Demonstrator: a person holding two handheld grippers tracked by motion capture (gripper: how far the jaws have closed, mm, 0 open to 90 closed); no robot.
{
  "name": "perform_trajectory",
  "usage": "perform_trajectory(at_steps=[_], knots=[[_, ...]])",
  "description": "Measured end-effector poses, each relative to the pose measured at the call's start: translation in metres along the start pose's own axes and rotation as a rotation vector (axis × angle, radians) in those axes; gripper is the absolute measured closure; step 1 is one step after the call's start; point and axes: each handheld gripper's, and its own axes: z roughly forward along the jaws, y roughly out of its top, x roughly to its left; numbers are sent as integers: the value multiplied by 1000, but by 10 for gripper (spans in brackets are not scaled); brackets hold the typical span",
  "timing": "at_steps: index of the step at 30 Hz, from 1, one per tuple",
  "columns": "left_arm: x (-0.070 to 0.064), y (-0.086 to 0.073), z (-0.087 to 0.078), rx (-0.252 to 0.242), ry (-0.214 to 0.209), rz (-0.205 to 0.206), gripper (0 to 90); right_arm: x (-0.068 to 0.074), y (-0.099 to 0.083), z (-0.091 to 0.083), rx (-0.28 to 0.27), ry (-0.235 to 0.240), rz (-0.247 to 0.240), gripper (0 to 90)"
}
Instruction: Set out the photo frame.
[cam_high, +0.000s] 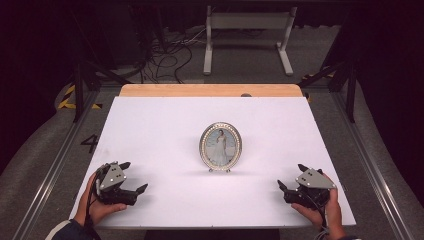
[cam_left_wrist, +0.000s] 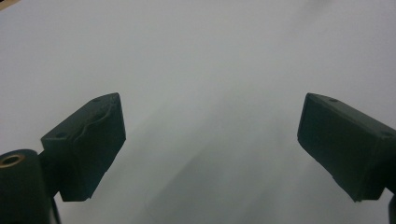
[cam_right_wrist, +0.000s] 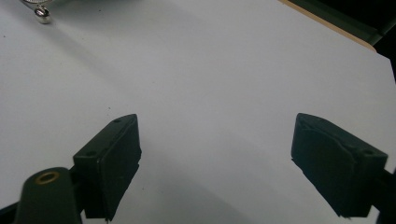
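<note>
An oval silver photo frame (cam_high: 220, 146) with a picture of a person in a white dress stands upright near the middle of the white table top (cam_high: 165, 125). One of its small ball feet (cam_right_wrist: 42, 15) shows at the top left of the right gripper view. My left gripper (cam_high: 134, 176) rests at the front left of the table, open, with nothing between its jaws (cam_left_wrist: 210, 144). My right gripper (cam_high: 292, 176) rests at the front right, open and empty too (cam_right_wrist: 217, 158). Both are well apart from the frame.
A wooden strip (cam_high: 210, 90) runs along the table's far edge. Beyond it stand a white metal stand (cam_high: 247, 35) and loose cables (cam_high: 165, 55) on the floor. Metal rails (cam_high: 50, 165) flank the table on both sides.
</note>
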Motion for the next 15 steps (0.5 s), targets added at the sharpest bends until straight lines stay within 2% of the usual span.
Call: perform_trajectory(at_steps=[15], knots=[[-2,0,3,10,-6,8,84,1,-1,1,-4,2,3,160]])
